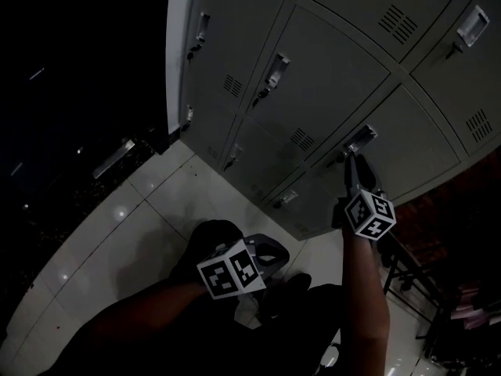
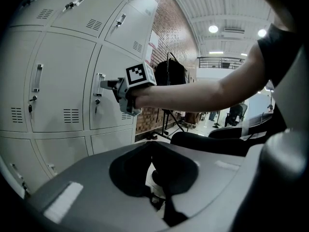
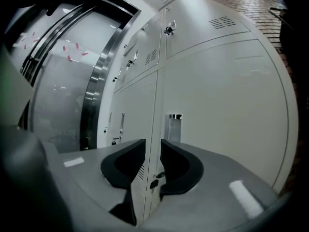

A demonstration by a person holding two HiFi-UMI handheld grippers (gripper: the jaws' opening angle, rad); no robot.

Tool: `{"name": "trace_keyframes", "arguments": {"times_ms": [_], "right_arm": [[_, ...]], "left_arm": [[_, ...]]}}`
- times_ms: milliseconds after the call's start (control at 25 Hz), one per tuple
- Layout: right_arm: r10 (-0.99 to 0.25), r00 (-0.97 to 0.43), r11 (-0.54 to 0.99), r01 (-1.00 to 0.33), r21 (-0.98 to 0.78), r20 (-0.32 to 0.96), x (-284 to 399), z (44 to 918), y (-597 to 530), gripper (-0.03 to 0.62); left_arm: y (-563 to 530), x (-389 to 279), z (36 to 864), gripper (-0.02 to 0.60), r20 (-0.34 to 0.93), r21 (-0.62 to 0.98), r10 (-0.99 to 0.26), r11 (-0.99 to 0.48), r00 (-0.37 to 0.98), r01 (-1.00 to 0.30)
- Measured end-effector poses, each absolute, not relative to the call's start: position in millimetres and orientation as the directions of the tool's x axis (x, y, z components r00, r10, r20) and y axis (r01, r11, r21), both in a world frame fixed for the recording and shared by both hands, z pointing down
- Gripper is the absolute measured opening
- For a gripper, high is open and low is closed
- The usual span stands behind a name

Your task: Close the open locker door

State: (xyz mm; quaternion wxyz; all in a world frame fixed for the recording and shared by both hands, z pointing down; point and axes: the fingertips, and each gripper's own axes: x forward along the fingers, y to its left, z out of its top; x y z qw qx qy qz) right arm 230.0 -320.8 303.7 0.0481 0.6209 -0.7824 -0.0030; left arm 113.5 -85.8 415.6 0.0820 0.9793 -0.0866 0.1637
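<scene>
A bank of grey lockers (image 1: 313, 77) fills the head view. My right gripper (image 1: 354, 161) points at the chrome handle (image 1: 362, 139) of a lower locker door (image 1: 415, 131), its tips just below the handle. In the right gripper view the jaws (image 3: 153, 146) stand slightly apart, with the seam between two doors showing through the gap and nothing between the pads; the handle (image 3: 174, 127) is just beyond. That door (image 3: 222, 95) looks flush with its neighbours. My left gripper (image 1: 270, 253) hangs low over the floor, its pads (image 2: 150, 146) together and empty. It sees the right gripper (image 2: 108, 84) at the handle.
White floor tiles (image 1: 149, 210) lie in front of the lockers. A dark metal frame (image 1: 407, 272) stands on the right beside a brick wall (image 2: 169, 28). A steel-framed glass door (image 3: 91, 91) stands beyond the far end of the locker bank.
</scene>
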Motion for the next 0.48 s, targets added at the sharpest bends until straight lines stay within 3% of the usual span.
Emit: {"name": "trace_keyframes", "arguments": {"times_ms": [480], "right_arm": [[-0.956,-0.282,0.283,-0.959,0.007,0.084,234,308,-254,0.037]], "left_arm": [[-83,114,415,0.012,0.336,0.138,-0.136,-0.972,0.932,-0.192]]}}
